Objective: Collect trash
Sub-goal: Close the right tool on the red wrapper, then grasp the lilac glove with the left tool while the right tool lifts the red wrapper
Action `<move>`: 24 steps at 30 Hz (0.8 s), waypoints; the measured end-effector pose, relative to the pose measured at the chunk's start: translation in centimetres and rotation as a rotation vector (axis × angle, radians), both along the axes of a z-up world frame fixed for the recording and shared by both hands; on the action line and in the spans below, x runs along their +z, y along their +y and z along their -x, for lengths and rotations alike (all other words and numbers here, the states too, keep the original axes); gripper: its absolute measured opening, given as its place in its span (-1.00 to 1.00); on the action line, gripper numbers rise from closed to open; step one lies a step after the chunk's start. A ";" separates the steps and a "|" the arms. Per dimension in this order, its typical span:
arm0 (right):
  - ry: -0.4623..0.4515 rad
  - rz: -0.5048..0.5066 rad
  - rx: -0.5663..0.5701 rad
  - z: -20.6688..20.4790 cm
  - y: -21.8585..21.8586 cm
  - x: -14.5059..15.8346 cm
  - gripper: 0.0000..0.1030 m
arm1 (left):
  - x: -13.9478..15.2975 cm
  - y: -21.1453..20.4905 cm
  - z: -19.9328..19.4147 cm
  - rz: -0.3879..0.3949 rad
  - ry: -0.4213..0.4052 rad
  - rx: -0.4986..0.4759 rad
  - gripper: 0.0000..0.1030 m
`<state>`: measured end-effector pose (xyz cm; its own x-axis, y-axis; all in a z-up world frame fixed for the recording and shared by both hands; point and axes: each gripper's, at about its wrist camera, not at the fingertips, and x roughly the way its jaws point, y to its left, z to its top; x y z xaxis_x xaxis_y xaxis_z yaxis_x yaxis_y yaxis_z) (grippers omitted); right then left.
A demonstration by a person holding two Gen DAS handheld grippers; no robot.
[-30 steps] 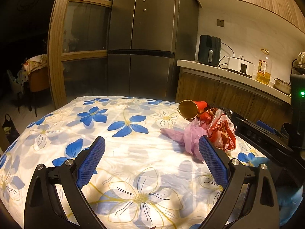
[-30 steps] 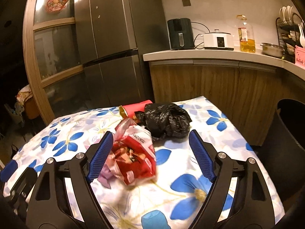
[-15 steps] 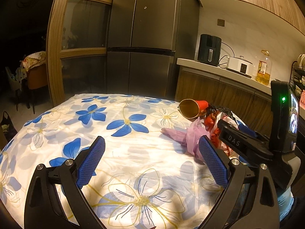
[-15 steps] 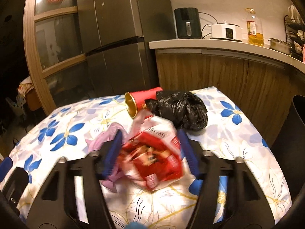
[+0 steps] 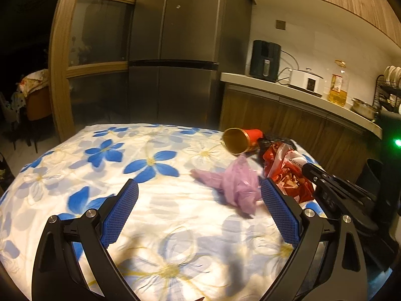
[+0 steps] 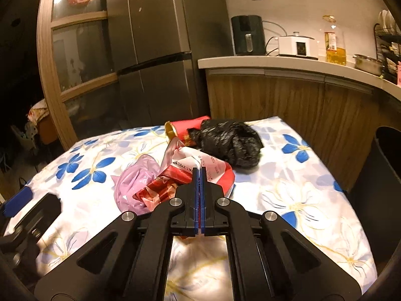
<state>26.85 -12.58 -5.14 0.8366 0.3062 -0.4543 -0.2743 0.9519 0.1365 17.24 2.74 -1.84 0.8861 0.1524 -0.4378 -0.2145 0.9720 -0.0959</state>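
A red and white snack wrapper point(image 6: 200, 165) lies on the flowered table point(image 6: 300, 200). My right gripper point(image 6: 200, 173) is shut on the wrapper's near edge; it also shows in the left wrist view point(image 5: 288, 173). A crumpled pink plastic bag point(image 6: 137, 180) touches the wrapper's left side. Behind them lie a red paper cup point(image 6: 185, 128) on its side and a crumpled black bag point(image 6: 230, 143). My left gripper point(image 5: 198, 205) is open and empty above the table, with the pink bag point(image 5: 233, 183) just beyond its right finger.
A dark bin point(image 6: 376, 188) stands off the table's right edge. A wooden kitchen counter point(image 6: 288, 62) with appliances and an oil bottle runs behind. A steel fridge point(image 6: 160, 50) stands at the back. The left side of the table point(image 5: 75, 175) holds only cloth.
My right gripper moved forward over the red and white wrapper and closed on it. The left gripper stayed open and nearly still.
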 end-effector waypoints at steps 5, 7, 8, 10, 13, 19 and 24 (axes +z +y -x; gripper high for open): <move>-0.037 -0.034 -0.049 1.9 -2.8 0.9 -0.99 | -0.1 -1.6 -1.9 -0.011 0.004 -0.043 0.82; -0.047 -0.046 -0.077 2.5 -4.1 1.2 -0.99 | -0.3 -2.4 -3.0 -0.023 0.018 -0.053 0.80; -0.051 -0.054 -0.091 2.8 -4.8 1.4 -0.99 | -0.5 -2.8 -3.6 -0.031 0.028 -0.057 0.77; -0.060 -0.059 -0.111 3.4 -5.8 1.7 -0.99 | -0.9 -3.6 -4.6 -0.046 0.044 -0.060 0.76; -0.076 -0.064 -0.126 4.2 -6.9 2.1 -0.99 | -1.5 -4.3 -5.8 -0.071 0.073 -0.055 0.65; -0.097 -0.059 -0.132 5.3 -7.9 2.7 -0.99 | -2.8 -5.1 -7.5 -0.103 0.147 -0.050 0.11; -0.095 -0.054 -0.129 5.8 -8.0 2.6 -0.99 | -3.7 -4.7 -8.1 -0.089 0.202 -0.042 -0.82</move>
<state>21.04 -20.63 -2.57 0.9090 0.2158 -0.3566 -0.1649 0.9719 0.1679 25.37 -1.92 -5.54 0.7883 0.1628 -0.5933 -0.1794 0.9833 0.0313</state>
